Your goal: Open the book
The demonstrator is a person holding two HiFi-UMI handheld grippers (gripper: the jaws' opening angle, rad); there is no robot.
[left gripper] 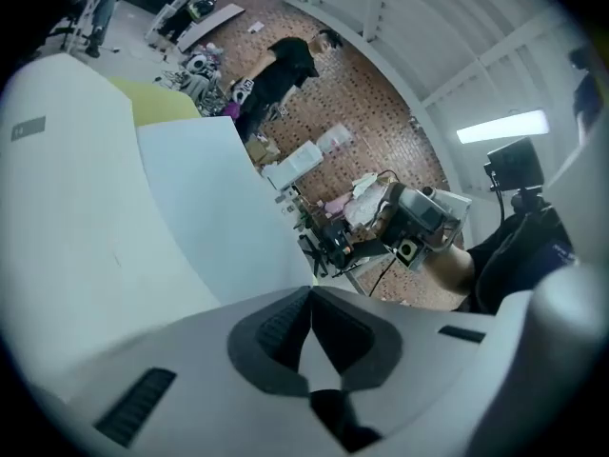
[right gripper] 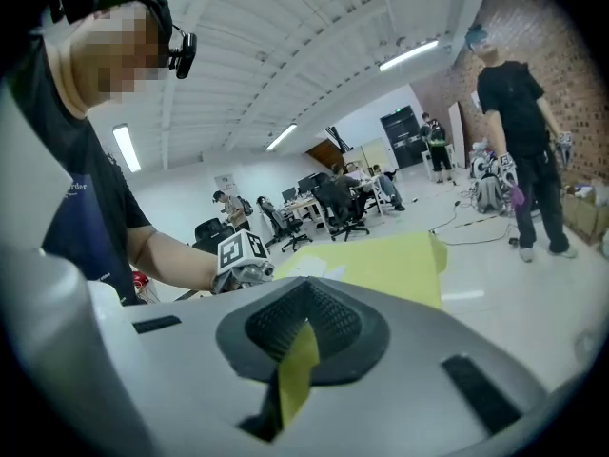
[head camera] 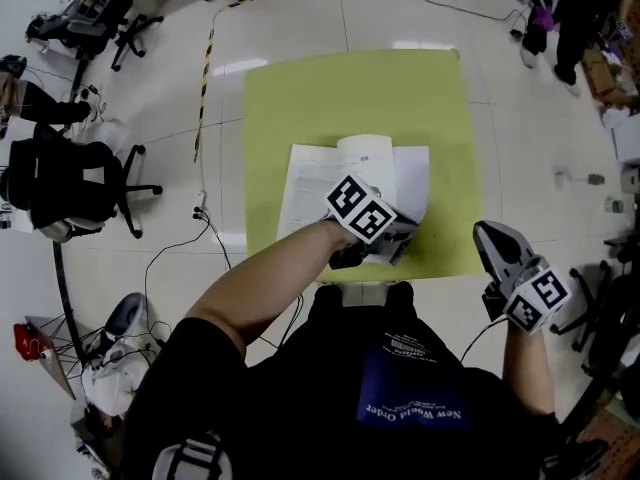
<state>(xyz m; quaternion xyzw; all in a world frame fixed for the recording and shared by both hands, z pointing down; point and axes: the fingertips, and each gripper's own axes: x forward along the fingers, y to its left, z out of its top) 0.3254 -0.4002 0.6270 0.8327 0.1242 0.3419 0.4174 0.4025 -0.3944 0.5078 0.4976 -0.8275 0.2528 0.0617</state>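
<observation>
The book (head camera: 330, 173) lies open, white pages up, on the yellow-green table (head camera: 300, 98). My left gripper (head camera: 408, 240) hovers over the book's near right corner. Its jaws are shut with nothing between them. In the left gripper view a raised white page (left gripper: 95, 208) fills the left side beyond the closed tips (left gripper: 310, 293). My right gripper (head camera: 487, 230) hangs off the table's near right corner, away from the book. In its own view the right gripper (right gripper: 304, 288) has its tips together and holds nothing, with the table (right gripper: 390, 260) ahead.
Black office chairs (head camera: 70, 183) and cables stand on the floor at the left. A yellow-black tape line (head camera: 207, 68) runs past the table's far left. A person in black (right gripper: 519, 131) stands to the right, and several people sit at desks further back.
</observation>
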